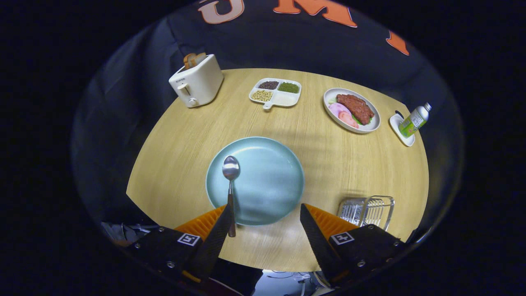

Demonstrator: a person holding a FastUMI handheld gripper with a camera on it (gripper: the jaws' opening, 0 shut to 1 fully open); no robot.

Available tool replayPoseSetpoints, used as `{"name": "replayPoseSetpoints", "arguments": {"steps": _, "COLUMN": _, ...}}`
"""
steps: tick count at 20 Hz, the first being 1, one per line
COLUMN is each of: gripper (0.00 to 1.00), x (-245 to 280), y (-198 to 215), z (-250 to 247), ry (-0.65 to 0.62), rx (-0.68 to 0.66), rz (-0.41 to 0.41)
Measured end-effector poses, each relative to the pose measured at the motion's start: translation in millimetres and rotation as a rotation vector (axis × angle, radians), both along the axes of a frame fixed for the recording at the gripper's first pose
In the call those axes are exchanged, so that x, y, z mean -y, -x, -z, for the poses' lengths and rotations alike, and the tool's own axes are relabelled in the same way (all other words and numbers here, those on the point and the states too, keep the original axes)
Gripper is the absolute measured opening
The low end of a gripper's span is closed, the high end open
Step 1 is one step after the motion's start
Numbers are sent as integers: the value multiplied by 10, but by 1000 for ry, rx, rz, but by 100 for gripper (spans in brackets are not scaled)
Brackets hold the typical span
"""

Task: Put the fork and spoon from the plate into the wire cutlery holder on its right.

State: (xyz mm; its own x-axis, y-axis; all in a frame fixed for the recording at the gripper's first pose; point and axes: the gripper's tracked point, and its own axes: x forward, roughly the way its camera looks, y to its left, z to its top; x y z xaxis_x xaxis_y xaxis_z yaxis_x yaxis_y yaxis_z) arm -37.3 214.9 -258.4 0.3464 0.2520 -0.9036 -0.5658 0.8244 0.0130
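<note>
My jaws wide open, empty, above plate (267,185). Spoon (230,181) handle hugs left finger; I should shift left, centre it, then close low.

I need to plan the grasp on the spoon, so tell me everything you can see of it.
The spoon looks like polished metal at the bowl and neck, with a darker, brownish handle. It lies flat on the left part of the pale blue plate, bowl pointing away from the claw, which is open. The handle crosses the plate's near rim and overhangs the wooden table, ending right beside the left finger; whether they touch is unclear.
</note>
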Motion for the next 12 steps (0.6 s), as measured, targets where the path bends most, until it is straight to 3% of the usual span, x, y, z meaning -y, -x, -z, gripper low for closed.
{"name": "replayPoseSetpoints", "arguments": {"steps": 6, "gripper": 99, "x": -379, "y": 130, "z": 345, "ry": -23, "rx": 3, "rz": -35}}
{"name": "replayPoseSetpoints", "arguments": {"steps": 12, "gripper": 99, "x": -526, "y": 20, "z": 583, "ry": -52, "rx": 107, "rz": -26}}
